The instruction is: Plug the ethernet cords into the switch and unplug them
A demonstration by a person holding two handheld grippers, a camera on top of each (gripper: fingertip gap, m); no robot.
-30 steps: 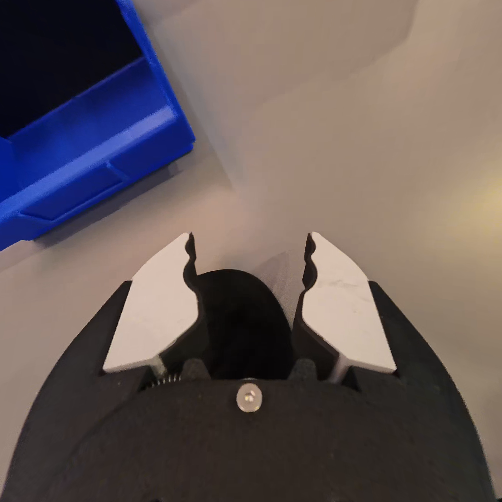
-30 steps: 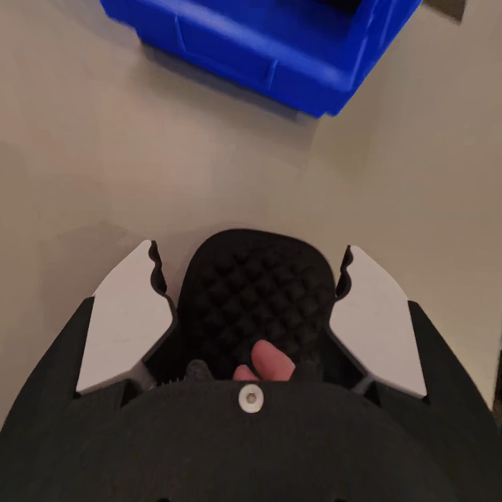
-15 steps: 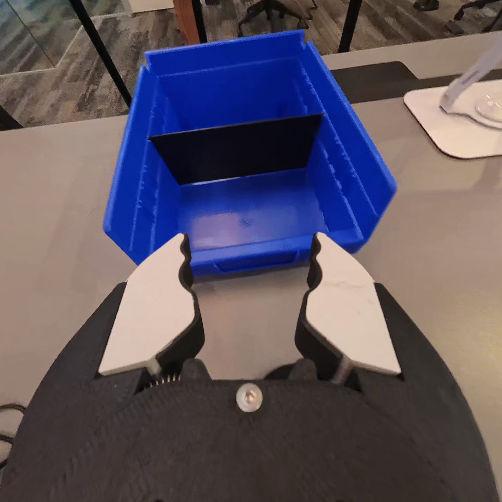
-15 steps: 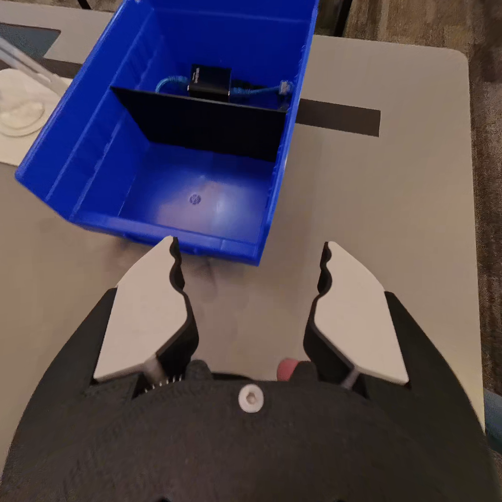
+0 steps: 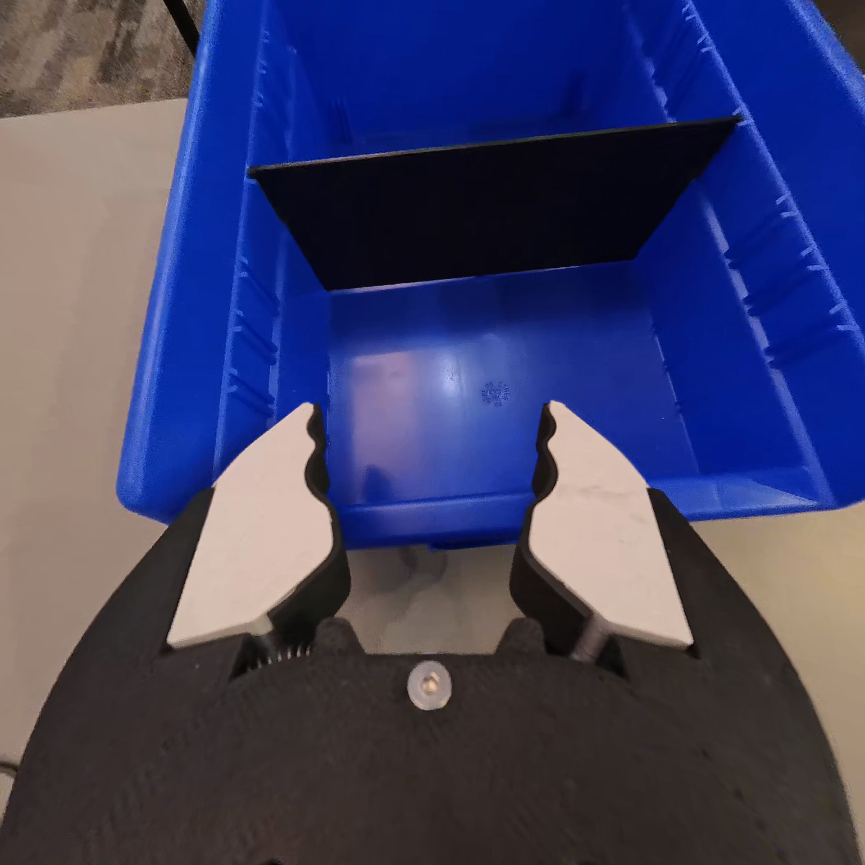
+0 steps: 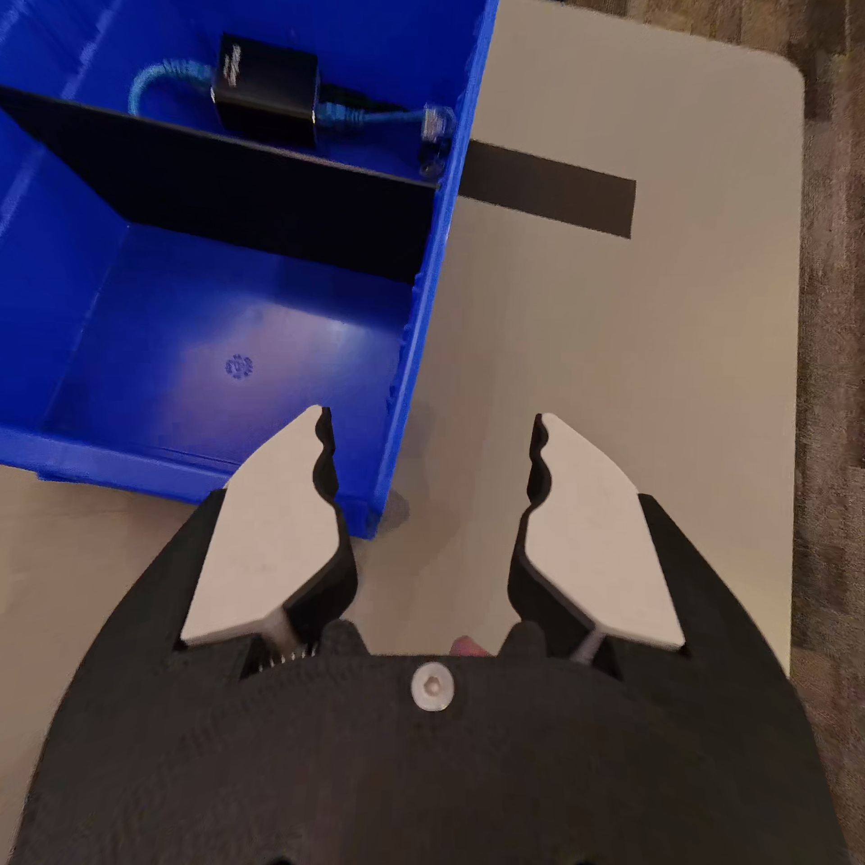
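Switch (image 6: 267,89) and blue ethernet cords (image 6: 360,117) lie in the blue bin's (image 6: 421,281) far compartment, partly hidden behind its black divider (image 6: 224,187); left gripper (image 5: 430,407) and right gripper (image 6: 430,412) gape apart, holding nothing.

Glossy blue plastic bin (image 5: 196,327) ahead of fingers; matt black divider (image 5: 468,220) inside; smooth matt beige counter (image 6: 608,351) beneath.
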